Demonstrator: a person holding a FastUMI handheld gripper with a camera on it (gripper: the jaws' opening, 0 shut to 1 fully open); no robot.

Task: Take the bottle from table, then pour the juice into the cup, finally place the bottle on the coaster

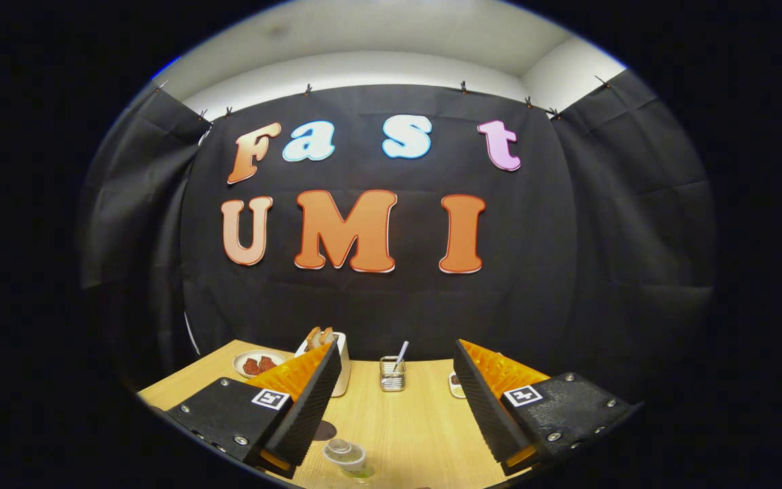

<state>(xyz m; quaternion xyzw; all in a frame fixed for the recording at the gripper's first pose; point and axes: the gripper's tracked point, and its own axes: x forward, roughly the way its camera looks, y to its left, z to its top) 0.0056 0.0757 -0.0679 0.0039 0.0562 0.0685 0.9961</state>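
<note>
Gaping wide apart, the gripper [398,401] frames a mesh holder [392,374] with a utensil; a plate [258,363] bears red food.

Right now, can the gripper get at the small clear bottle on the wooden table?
Probably yes: the gripper is open, and the small clear bottle stands low between its fingers, nearer one of them, with bare wooden table around it.
</note>
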